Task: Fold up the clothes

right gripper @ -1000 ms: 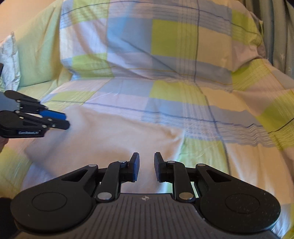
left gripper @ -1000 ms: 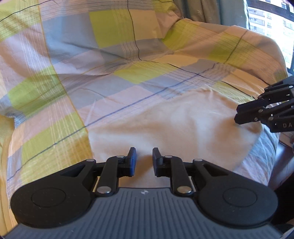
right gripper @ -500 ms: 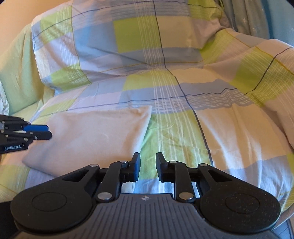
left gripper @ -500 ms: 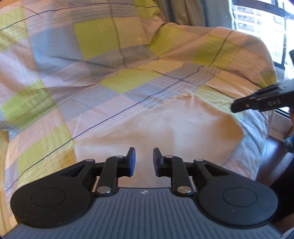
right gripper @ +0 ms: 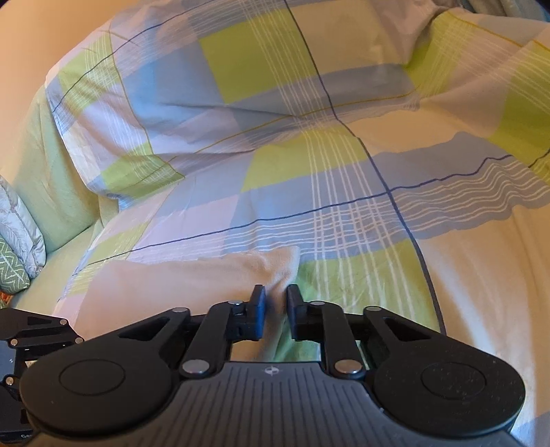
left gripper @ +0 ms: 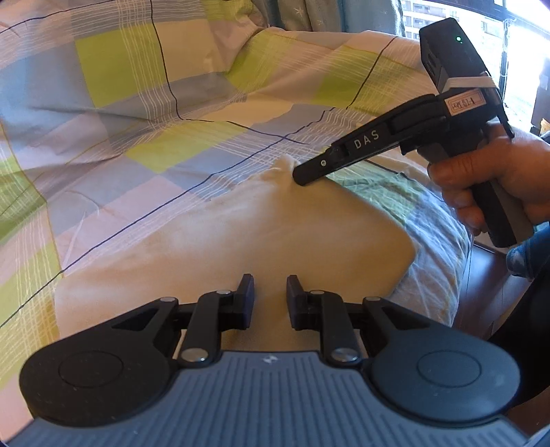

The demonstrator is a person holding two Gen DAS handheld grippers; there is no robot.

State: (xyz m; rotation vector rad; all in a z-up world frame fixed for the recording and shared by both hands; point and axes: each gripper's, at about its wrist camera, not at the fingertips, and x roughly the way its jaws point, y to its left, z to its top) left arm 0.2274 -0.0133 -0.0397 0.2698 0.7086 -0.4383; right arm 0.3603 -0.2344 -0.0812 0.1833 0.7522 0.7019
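a pale cream folded cloth (left gripper: 261, 233) lay flat on the plaid-covered bed (left gripper: 144, 144), filling the lower centre of the left wrist view. the left tool (left gripper: 270, 297) hovered narrowly parted over its near edge, holding nothing. the right tool (right gripper: 275, 302), also narrowly parted, straddled the cloth's puckered corner at centre frame.

Cloth (left gripper: 268, 237) near edge behind gripper body

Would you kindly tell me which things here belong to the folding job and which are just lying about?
For the job:
cream cloth
left gripper
right gripper

Just lying about:
checked bedsheet
green pillow
curtain
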